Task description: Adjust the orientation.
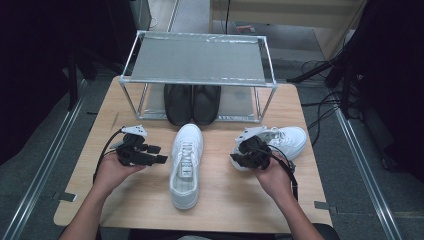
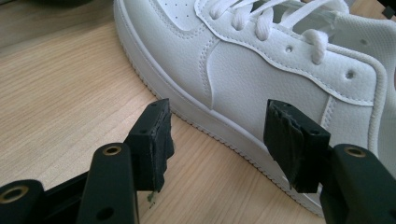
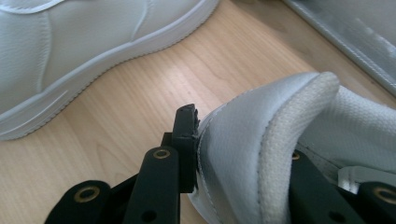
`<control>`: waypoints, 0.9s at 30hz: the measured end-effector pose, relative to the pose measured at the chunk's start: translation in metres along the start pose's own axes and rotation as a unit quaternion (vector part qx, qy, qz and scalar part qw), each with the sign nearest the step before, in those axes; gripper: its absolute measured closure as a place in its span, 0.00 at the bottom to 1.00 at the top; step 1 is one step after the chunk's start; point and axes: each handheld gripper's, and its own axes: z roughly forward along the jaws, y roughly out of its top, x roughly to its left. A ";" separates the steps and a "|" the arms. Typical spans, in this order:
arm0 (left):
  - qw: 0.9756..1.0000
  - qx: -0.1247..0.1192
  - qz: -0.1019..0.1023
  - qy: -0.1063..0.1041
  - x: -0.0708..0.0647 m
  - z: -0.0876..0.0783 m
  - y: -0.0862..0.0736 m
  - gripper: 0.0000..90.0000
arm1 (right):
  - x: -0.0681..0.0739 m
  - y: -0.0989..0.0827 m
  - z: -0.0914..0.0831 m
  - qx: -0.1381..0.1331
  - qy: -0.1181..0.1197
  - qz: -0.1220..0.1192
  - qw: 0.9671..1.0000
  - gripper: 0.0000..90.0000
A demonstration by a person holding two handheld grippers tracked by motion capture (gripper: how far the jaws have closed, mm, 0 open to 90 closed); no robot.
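The right gripper (image 1: pixel 248 152) clamps the heel collar of the right sneaker (image 1: pixel 282 140), one jaw outside the heel and the other inside the opening, so it holds only a thin padded wall. That sneaker lies on the table (image 1: pixel 230 195) in front of the rack (image 1: pixel 200 80), right of the middle sneaker (image 1: pixel 186 165). The left gripper (image 1: pixel 150 152) hovers with jaws wide and empty just beside the middle sneaker's side. The risk, as I judge it, is the heel grip: the toe's weight could make the shoe swing or slip from the pads when lifted, and it may knock the rack frame or the black shoes (image 1: pixel 192 102) on the lower shelf.
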 end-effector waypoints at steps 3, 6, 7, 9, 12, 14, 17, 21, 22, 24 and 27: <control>1.000 0.000 0.000 0.002 0.000 0.001 0.002 0.47 | 0.008 0.000 0.001 0.001 0.008 -0.005 1.000 0.82; 1.000 0.001 0.002 -0.002 0.000 0.002 0.003 0.47 | 0.016 0.001 0.001 0.002 0.014 -0.011 1.000 0.82; 1.000 0.003 0.004 -0.001 0.000 0.003 0.004 0.47 | 0.019 0.001 0.002 0.002 0.016 -0.012 1.000 0.82; 1.000 0.007 0.005 -0.001 0.000 0.004 0.005 0.47 | 0.024 0.001 0.002 0.003 0.016 -0.018 1.000 0.81; 1.000 0.002 0.003 -0.005 0.001 0.005 0.006 0.47 | 0.030 0.001 0.004 0.003 0.019 -0.023 1.000 0.81; 1.000 0.001 0.004 -0.005 0.001 0.005 0.006 0.47 | 0.034 0.002 0.005 0.005 0.023 -0.023 0.999 0.81; 1.000 -0.001 0.003 -0.006 0.001 0.005 0.006 0.47 | 0.041 0.003 0.007 0.004 0.032 -0.024 0.999 0.81; 1.000 0.000 0.003 -0.006 0.002 0.006 0.006 0.47 | 0.052 0.005 0.012 0.000 0.063 -0.029 0.998 0.81; 1.000 0.001 0.003 -0.005 0.002 0.005 0.006 0.47 | 0.056 0.006 0.012 0.002 0.064 -0.033 0.997 0.81; 1.000 0.001 0.004 -0.005 0.002 0.005 0.006 0.47 | 0.062 0.008 0.014 0.003 0.069 -0.039 0.997 0.81; 1.000 0.001 0.002 -0.006 0.002 0.005 0.006 0.47 | 0.070 0.008 0.018 0.005 0.072 -0.050 0.996 0.82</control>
